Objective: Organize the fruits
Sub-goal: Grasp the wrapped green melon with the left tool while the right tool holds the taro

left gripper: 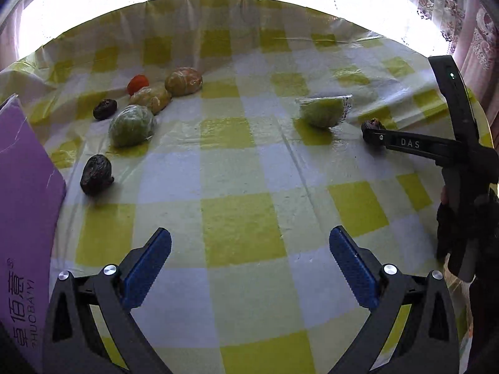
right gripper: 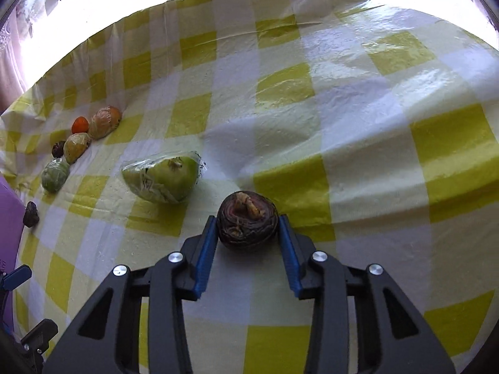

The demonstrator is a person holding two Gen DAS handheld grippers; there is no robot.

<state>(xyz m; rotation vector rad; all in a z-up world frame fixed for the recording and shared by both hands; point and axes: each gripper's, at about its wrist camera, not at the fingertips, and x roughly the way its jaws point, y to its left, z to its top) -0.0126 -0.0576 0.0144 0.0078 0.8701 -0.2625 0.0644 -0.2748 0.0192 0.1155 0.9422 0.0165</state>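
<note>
My right gripper [right gripper: 248, 222] is shut on a dark, wrinkled round fruit [right gripper: 247, 219] that rests on the yellow-checked tablecloth [right gripper: 358, 143]; both blue pads touch its sides. The left wrist view shows the same gripper [left gripper: 371, 132] from the side, with that fruit [left gripper: 374, 123] at its tip. A plastic-wrapped green fruit wedge [right gripper: 163, 180] lies just to its left. My left gripper [left gripper: 249, 233] hangs open over bare cloth, nothing between its fingers. At the far left, several fruits cluster: a small orange one [left gripper: 138, 83], wrapped ones [left gripper: 183, 81] and dark ones [left gripper: 96, 178].
A purple box [left gripper: 21, 202] stands at the cloth's left edge, close to the nearest dark fruit. A bright window and patterned curtains [left gripper: 480, 37] lie beyond the table's far edge. A gloved hand [left gripper: 449, 227] holds the right gripper's handle.
</note>
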